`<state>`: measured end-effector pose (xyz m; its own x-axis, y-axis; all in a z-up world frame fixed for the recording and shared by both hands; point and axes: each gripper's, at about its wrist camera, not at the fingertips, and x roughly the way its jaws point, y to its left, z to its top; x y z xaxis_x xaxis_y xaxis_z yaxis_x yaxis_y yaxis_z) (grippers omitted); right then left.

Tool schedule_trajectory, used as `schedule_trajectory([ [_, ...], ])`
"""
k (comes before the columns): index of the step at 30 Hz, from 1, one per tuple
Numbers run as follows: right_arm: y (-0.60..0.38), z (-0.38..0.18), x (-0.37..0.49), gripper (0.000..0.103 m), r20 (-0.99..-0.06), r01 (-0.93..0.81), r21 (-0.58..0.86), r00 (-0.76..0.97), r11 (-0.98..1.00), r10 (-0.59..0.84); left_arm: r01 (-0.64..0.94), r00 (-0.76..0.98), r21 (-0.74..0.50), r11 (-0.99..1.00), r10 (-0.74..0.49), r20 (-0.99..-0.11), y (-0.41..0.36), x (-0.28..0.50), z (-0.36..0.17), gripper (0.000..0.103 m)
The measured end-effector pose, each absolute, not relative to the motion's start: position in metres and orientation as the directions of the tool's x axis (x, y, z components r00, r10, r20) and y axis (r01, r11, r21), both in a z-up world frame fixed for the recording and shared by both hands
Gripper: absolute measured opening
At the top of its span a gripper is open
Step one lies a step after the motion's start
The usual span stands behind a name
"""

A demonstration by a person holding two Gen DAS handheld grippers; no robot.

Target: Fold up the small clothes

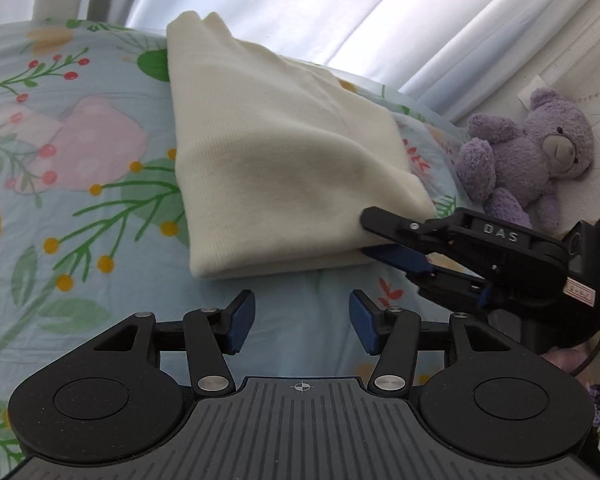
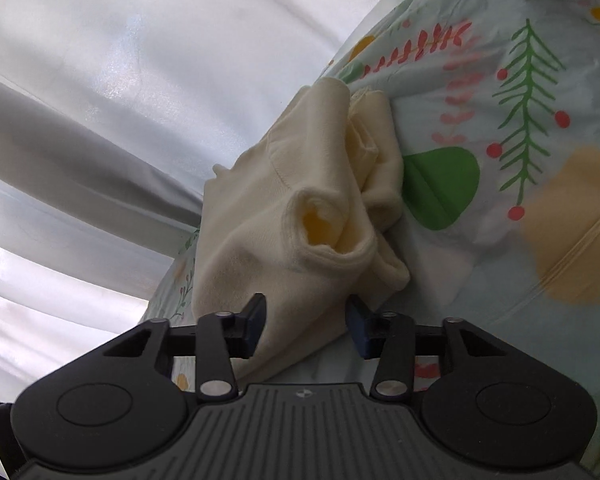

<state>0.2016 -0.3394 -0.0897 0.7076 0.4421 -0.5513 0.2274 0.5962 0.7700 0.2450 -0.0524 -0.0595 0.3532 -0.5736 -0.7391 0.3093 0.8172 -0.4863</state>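
Note:
A cream garment (image 1: 268,160) lies folded into a thick rectangle on the floral bedsheet (image 1: 80,208). My left gripper (image 1: 302,316) hovers just short of the garment's near edge, open, with only sheet between its blue pads. My right gripper (image 1: 366,234) comes in from the right and is shut on the garment's near right corner, one finger on top and the blue pad underneath. In the right wrist view the bunched layers of the garment (image 2: 260,232) and a rolled opening fill the space between that gripper's (image 2: 306,320) fingers.
A purple teddy bear (image 1: 532,152) sits at the right beside the bed. Pale curtains (image 1: 340,8) hang behind the far edge of the bed. Open floral sheet (image 2: 520,280) stretches to the left of the garment and in front of it.

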Motion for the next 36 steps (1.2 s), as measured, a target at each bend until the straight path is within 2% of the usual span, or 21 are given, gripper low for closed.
schedule_trajectory([
  [1, -0.337, -0.094, 0.206, 0.015, -0.532, 0.219, 0.786, 0.714, 0.578, 0.454, 0.297, 0.363, -0.501, 0.813, -0.582, -0.728, -0.052, 0.247, -0.060, 0.057],
  [2, -0.336, -0.097, 0.208, 0.011, -0.531, 0.224, 0.790, 0.716, 0.570, 0.454, 0.279, 0.369, -0.515, 0.810, -0.586, -0.721, -0.050, 0.248, -0.061, 0.057],
  [5, -0.333, -0.101, 0.211, 0.008, -0.483, 0.224, 0.839, 0.728, 0.497, 0.487, 0.238, 0.384, -0.547, 0.803, -0.595, -0.706, -0.043, 0.253, -0.063, 0.056],
  [7, -0.337, -0.104, 0.208, 0.008, -0.364, 0.183, 0.917, 0.744, 0.354, 0.560, 0.222, 0.401, -0.549, 0.806, -0.588, -0.702, -0.038, 0.255, -0.064, 0.056],
  [9, -0.341, -0.107, 0.204, 0.007, -0.292, 0.151, 0.949, 0.749, 0.276, 0.595, 0.194, 0.411, -0.569, 0.799, -0.593, -0.692, -0.033, 0.259, -0.064, 0.055],
  [10, -0.341, -0.106, 0.203, 0.007, -0.322, 0.155, 0.936, 0.743, 0.317, 0.587, 0.173, 0.409, -0.591, 0.788, -0.604, -0.684, -0.030, 0.262, -0.066, 0.054],
  [11, -0.339, -0.103, 0.203, 0.007, -0.391, 0.168, 0.898, 0.730, 0.408, 0.561, 0.152, 0.404, -0.609, 0.778, -0.611, -0.680, -0.027, 0.264, -0.068, 0.053],
  [13, -0.328, -0.094, 0.206, 0.007, -0.574, 0.183, 0.729, 0.689, 0.659, 0.443, 0.120, 0.389, -0.612, 0.782, -0.604, -0.695, -0.026, 0.269, -0.073, 0.045],
  [14, -0.323, -0.093, 0.207, 0.007, -0.611, 0.176, 0.679, 0.675, 0.713, 0.414, 0.114, 0.390, -0.596, 0.795, -0.588, -0.709, -0.025, 0.271, -0.074, 0.045],
  [15, -0.319, -0.091, 0.207, 0.008, -0.610, 0.156, 0.665, 0.677, 0.730, 0.411, 0.115, 0.391, -0.574, 0.811, -0.568, -0.724, -0.027, 0.271, -0.074, 0.044],
  [17, -0.321, -0.084, 0.207, 0.016, -0.584, 0.137, 0.688, 0.688, 0.713, 0.432, 0.126, 0.396, -0.555, 0.822, -0.554, -0.732, -0.028, 0.270, -0.073, 0.044],
  [19, -0.334, -0.079, 0.204, 0.043, -0.555, 0.162, 0.726, 0.711, 0.668, 0.431, 0.131, 0.396, -0.538, 0.833, -0.541, -0.742, -0.029, 0.270, -0.072, 0.044],
  [21, -0.348, -0.074, 0.201, 0.055, -0.529, 0.195, 0.755, 0.746, 0.626, 0.406, 0.135, 0.392, -0.522, 0.842, -0.529, -0.752, -0.032, 0.271, -0.071, 0.044],
  [22, -0.355, -0.075, 0.201, 0.055, -0.523, 0.210, 0.765, 0.754, 0.609, 0.397, 0.134, 0.392, -0.517, 0.846, -0.524, -0.756, -0.034, 0.271, -0.071, 0.044],
  [24, -0.364, -0.077, 0.204, 0.052, -0.523, 0.233, 0.778, 0.755, 0.584, 0.395, 0.134, 0.389, -0.506, 0.852, -0.515, -0.764, -0.036, 0.271, -0.073, 0.044],
  [26, -0.363, -0.075, 0.211, 0.040, -0.541, 0.233, 0.762, 0.743, 0.604, 0.395, 0.141, 0.388, -0.488, 0.862, -0.501, -0.773, -0.039, 0.270, -0.073, 0.044],
  [28, -0.353, -0.066, 0.224, 0.017, -0.589, 0.209, 0.691, 0.718, 0.691, 0.371, 0.151, 0.388, -0.473, 0.868, -0.493, -0.779, -0.042, 0.269, -0.072, 0.044],
  [30, -0.345, -0.058, 0.217, 0.015, -0.606, 0.163, 0.613, 0.724, 0.773, 0.328, 0.161, 0.386, -0.460, 0.873, -0.484, -0.785, -0.043, 0.269, -0.071, 0.044],
  [33, -0.346, -0.047, 0.205, 0.014, -0.504, 0.086, 0.651, 0.792, 0.754, 0.345, 0.165, 0.382, -0.452, 0.877, -0.479, -0.790, -0.042, 0.269, -0.071, 0.044],
  [34, -0.346, -0.046, 0.204, 0.014, -0.507, 0.082, 0.629, 0.797, 0.773, 0.328, 0.163, 0.378, -0.454, 0.876, -0.481, -0.791, -0.042, 0.269, -0.072, 0.044],
  [36, -0.340, -0.050, 0.211, 0.017, -0.596, 0.119, 0.508, 0.764, 0.853, 0.248, 0.155, 0.368, -0.456, 0.876, -0.480, -0.797, -0.042, 0.270, -0.073, 0.043],
])
